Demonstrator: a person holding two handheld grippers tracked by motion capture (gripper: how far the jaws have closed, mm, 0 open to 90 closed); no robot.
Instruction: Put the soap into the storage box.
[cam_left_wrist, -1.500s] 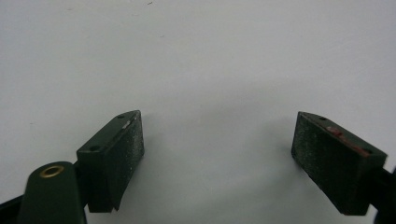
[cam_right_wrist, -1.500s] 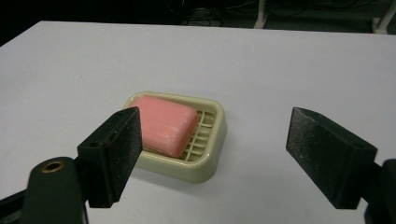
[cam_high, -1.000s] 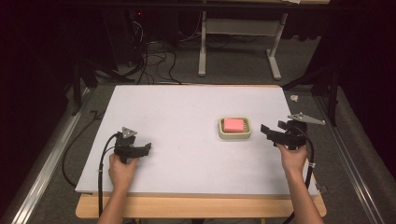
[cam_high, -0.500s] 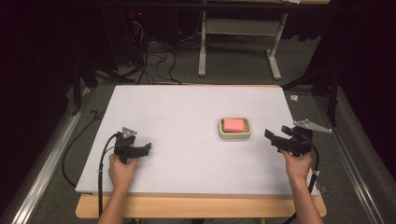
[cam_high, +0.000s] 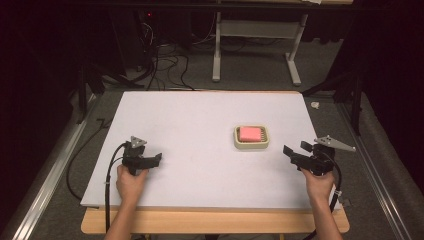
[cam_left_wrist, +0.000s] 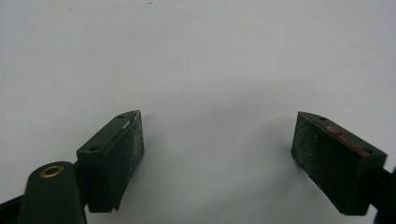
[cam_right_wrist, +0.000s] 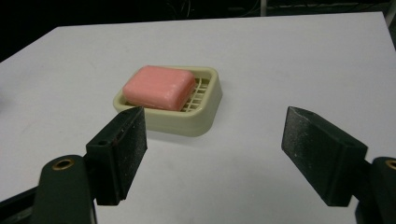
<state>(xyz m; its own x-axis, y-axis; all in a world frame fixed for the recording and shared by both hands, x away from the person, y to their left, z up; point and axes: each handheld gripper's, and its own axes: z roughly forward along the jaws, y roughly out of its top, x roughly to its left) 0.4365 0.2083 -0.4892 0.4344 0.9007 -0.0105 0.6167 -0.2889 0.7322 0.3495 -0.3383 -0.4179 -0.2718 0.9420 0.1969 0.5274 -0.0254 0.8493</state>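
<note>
A pink bar of soap (cam_high: 249, 133) (cam_right_wrist: 159, 87) lies in a cream soap dish (cam_high: 251, 145) (cam_right_wrist: 206, 116) right of the white table's middle. My right gripper (cam_high: 292, 152) (cam_right_wrist: 215, 156) stands open to the right of the dish, aimed at it, with a gap of bare table between. My left gripper (cam_high: 156, 160) (cam_left_wrist: 217, 156) is open low over bare white table near the front left, with nothing between its pads (cam_left_wrist: 130, 154).
The white table top (cam_high: 200, 120) rests on a wooden board (cam_high: 210, 222). A metal rail (cam_high: 45, 185) runs along the left side, another (cam_high: 385, 195) along the right. Cables and a table frame (cam_high: 255, 45) lie on the floor beyond the far edge.
My right gripper has drawn back to the right, away from the soap dish. The left gripper has stayed put.
</note>
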